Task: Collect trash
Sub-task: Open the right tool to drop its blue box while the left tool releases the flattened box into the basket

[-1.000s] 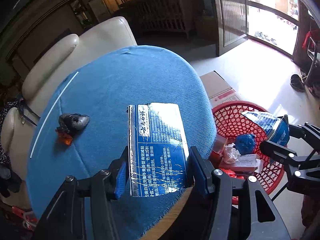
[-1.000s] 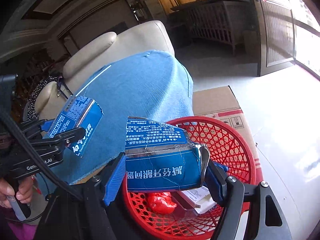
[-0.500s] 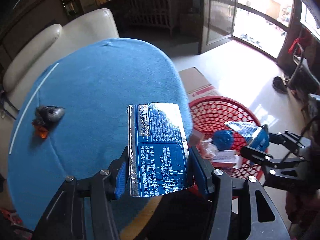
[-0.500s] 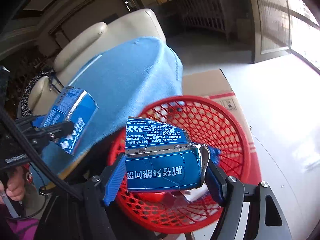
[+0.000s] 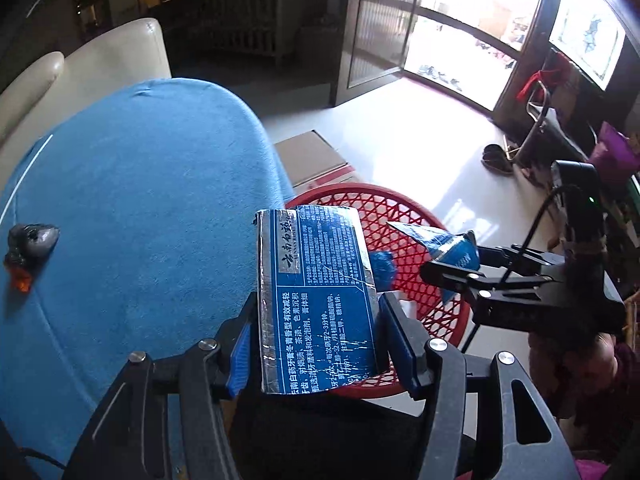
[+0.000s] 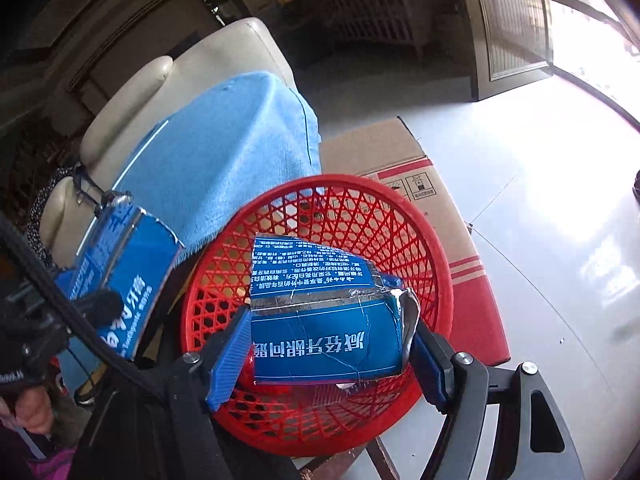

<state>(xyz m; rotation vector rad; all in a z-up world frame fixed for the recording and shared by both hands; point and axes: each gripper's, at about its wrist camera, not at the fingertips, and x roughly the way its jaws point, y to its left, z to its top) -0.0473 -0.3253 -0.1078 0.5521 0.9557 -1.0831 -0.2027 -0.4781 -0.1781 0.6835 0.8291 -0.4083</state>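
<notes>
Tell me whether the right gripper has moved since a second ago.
Yes. In the right wrist view, the right gripper, shut on its blue carton piece, has moved from the red basket's near rim to over its middle.

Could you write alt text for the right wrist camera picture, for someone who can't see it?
The right gripper holds a torn blue toothpaste box over a red mesh basket on the floor. To the left, the left gripper holds another blue box piece beside a blue-covered table.
</notes>
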